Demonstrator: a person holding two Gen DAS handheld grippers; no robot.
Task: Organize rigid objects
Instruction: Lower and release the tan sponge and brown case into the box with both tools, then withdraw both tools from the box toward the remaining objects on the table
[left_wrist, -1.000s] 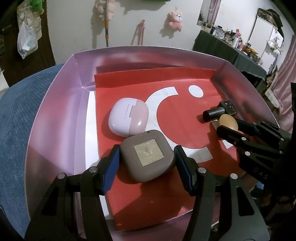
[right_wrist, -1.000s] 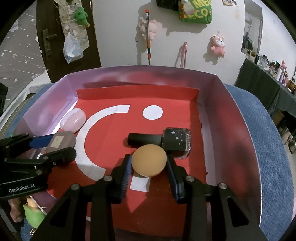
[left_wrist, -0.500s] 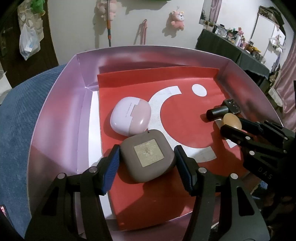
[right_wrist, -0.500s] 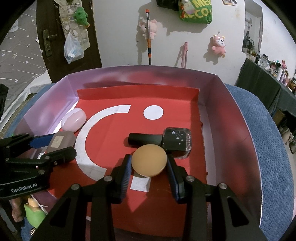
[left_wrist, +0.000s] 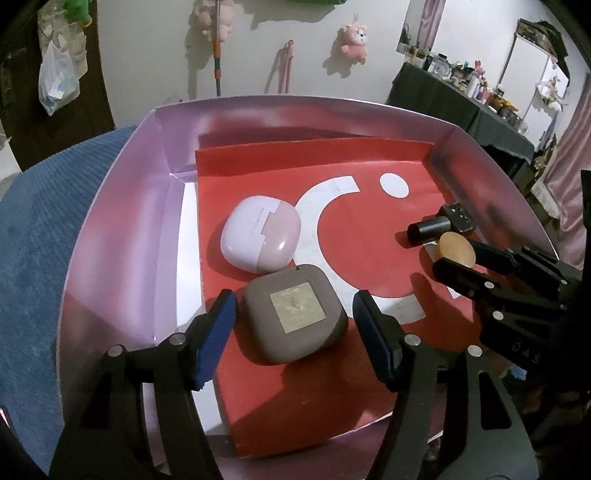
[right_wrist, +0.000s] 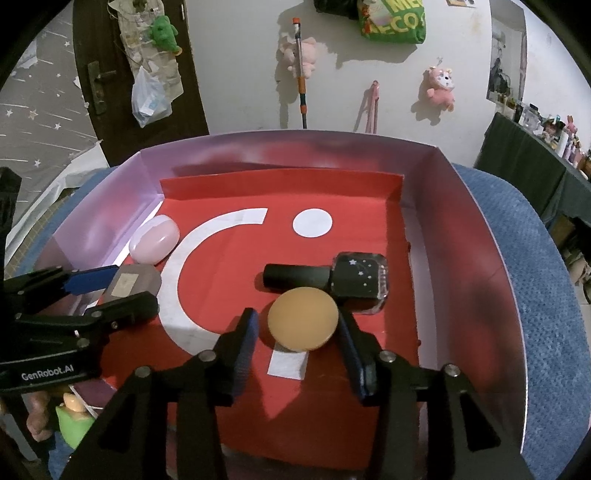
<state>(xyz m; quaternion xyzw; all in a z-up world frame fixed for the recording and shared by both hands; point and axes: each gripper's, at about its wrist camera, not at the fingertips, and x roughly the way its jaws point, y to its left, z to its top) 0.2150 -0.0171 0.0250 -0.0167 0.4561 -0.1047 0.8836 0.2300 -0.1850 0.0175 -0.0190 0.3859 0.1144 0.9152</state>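
Observation:
A brown rounded square case (left_wrist: 295, 314) with a pale label lies on the red sheet (left_wrist: 369, 229), inside the pink box (left_wrist: 122, 221). My left gripper (left_wrist: 292, 300) straddles it. Its jaws are opening, and a thin gap shows on each side of the case. In the right wrist view an orange round disc (right_wrist: 303, 317) lies flat between the fingers of my right gripper (right_wrist: 296, 318). Those jaws are opening too, with the pads just off the disc. A black nail polish bottle (right_wrist: 332, 278) lies on its side, touching the disc's far edge. A lilac-and-pink earbud case (left_wrist: 260, 234) rests just beyond the brown case.
The box's pink walls (right_wrist: 443, 221) rise on all sides around the red sheet. The box sits on a blue textured cushion (right_wrist: 535, 258). My two grippers stand side by side at the box's near edge. A small green and pink toy (right_wrist: 74, 417) lies outside the box, at the lower left.
Both grippers' jaws have widened: their pads came off the brown case and the orange disc. Neither object nor hand has shifted.

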